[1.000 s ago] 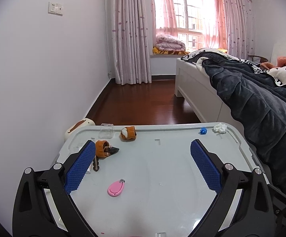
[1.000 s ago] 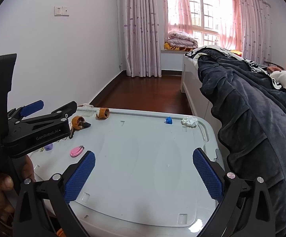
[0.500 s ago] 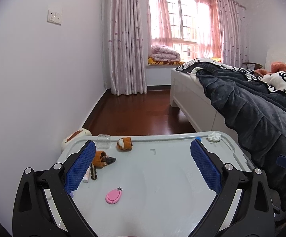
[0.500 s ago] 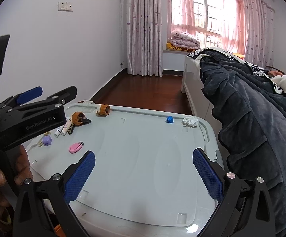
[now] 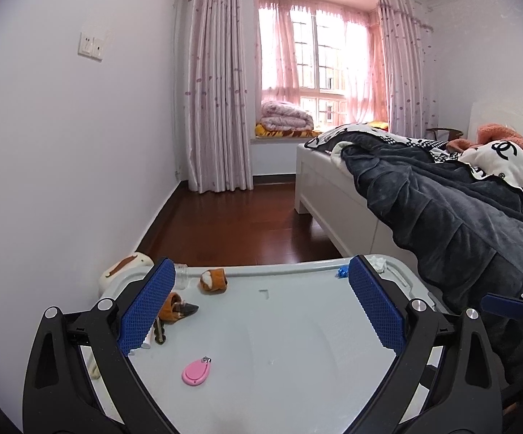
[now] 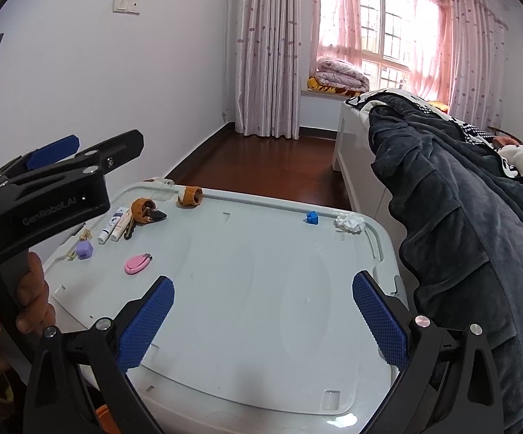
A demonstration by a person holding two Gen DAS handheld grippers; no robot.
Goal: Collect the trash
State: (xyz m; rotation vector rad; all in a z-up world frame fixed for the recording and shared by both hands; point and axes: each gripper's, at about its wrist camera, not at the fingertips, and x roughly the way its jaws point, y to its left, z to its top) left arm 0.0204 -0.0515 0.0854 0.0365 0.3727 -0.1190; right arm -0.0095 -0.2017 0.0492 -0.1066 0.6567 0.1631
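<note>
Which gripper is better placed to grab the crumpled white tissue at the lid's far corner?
Right. The crumpled white tissue lies on the right gripper's side; the left gripper hovers over the opposite side. Both are open.

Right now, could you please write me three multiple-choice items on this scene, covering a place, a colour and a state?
1. Where does the crumpled tissue lie on the white lid?
A. far corner by the bed
B. beside the pink tag
C. on the floor

2. What colour is the small block near the tissue?
A. red
B. blue
C. green

3. How is the right gripper?
A. shut on the tissue
B. open, empty
C. shut, empty

Answers: 1 A, it sits at the lid's far corner; 2 B, plainly blue; 3 B, pads wide apart over bare lid.
</note>
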